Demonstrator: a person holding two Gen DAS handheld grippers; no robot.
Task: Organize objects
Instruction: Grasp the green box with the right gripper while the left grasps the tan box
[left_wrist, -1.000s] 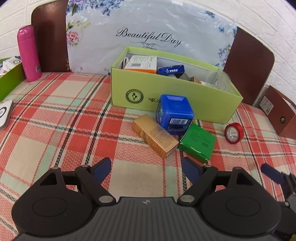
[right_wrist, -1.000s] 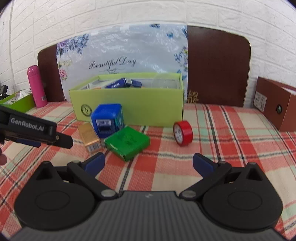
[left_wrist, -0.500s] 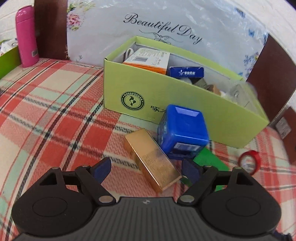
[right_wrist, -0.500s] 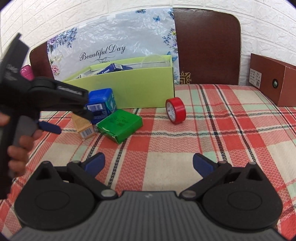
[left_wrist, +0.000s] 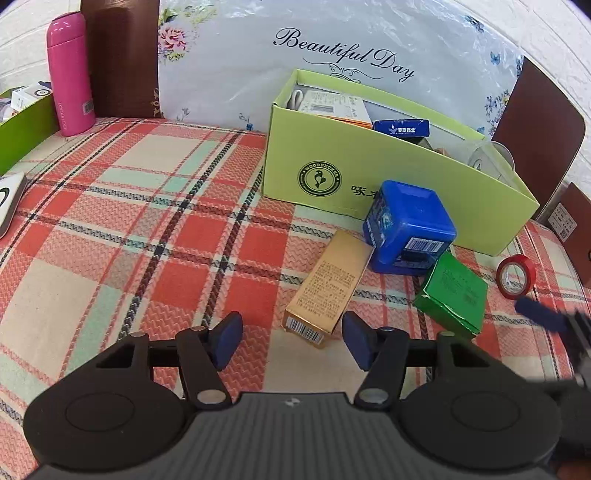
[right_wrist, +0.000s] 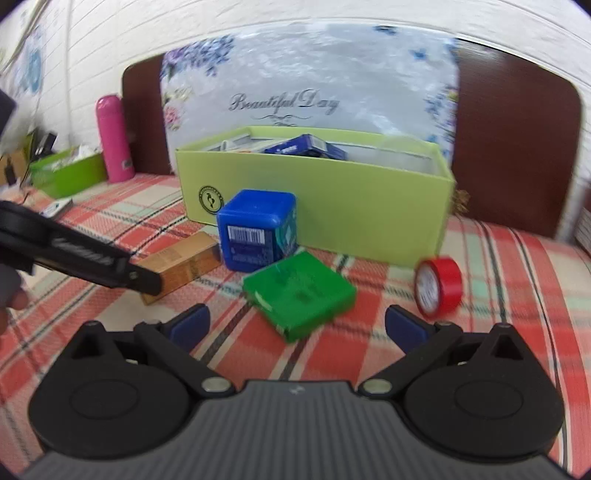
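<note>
Presently we list: left gripper (left_wrist: 291, 332), jaws closing, pads not yet touching the gold carton (left_wrist: 327, 288) at its twelve o'clock; right gripper (right_wrist: 295, 325) spread, empty, green box (right_wrist: 299, 291) ahead. Risk: gold carton skids into blue cube box (left_wrist: 408, 230).

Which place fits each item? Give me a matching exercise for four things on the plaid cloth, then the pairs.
Items:
1. gold box
2. blue cube
3. red tape
4. pink bottle

Places:
A. upright at the far left, by the headboard
B. on its edge, right of the green box
C. lying flat, its end between the left hand-held gripper fingers
D. against the front wall of the lime box

Pairs: 1-C, 2-D, 3-B, 4-A
</note>
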